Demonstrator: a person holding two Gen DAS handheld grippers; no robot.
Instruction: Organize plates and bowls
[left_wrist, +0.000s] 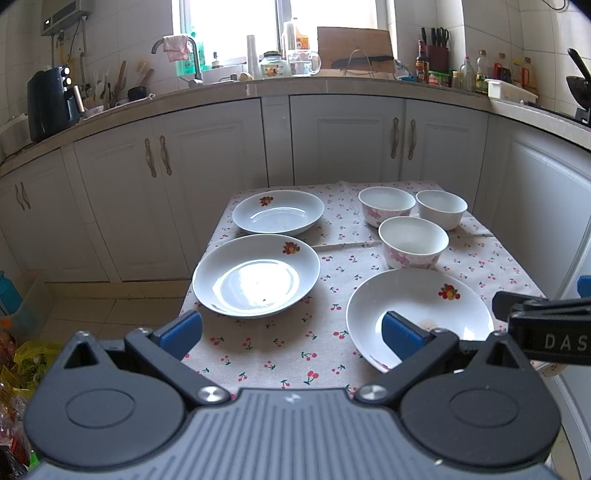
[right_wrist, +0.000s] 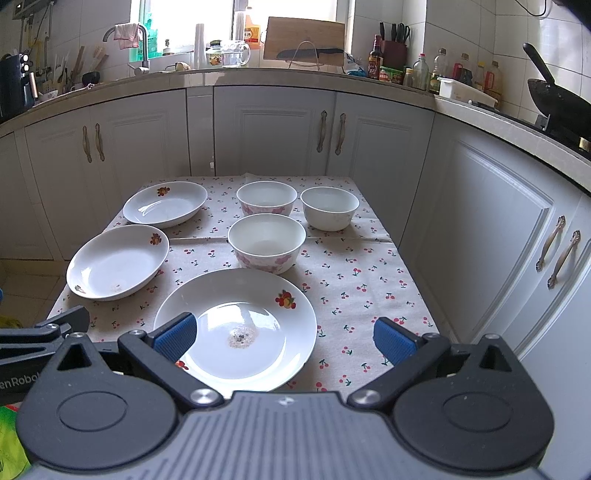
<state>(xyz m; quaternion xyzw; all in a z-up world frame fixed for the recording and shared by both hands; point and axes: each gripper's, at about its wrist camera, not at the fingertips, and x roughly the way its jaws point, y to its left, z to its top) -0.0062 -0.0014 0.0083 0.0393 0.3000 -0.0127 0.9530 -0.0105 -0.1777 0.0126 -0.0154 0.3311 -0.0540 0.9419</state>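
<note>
Three white plates with fruit prints lie on the cherry-print tablecloth: a near plate (right_wrist: 240, 328) (left_wrist: 417, 314), a middle left plate (right_wrist: 116, 262) (left_wrist: 256, 275) and a far left plate (right_wrist: 164, 203) (left_wrist: 277, 212). Three bowls stand behind: a pink-flowered near bowl (right_wrist: 266, 247) (left_wrist: 413, 242), a pink-flowered far bowl (right_wrist: 266, 197) (left_wrist: 386, 205) and a plain white bowl (right_wrist: 329, 207) (left_wrist: 441, 208). My left gripper (left_wrist: 291, 334) is open and empty above the table's near edge. My right gripper (right_wrist: 284, 338) is open and empty over the near plate.
The small table (right_wrist: 369, 266) stands in front of white kitchen cabinets (right_wrist: 273, 129). The counter above holds a sink tap, bottles, a knife block and a cutting board (right_wrist: 304, 37). A wok (right_wrist: 554, 96) sits at right. Bags lie on the floor at left (left_wrist: 22, 365).
</note>
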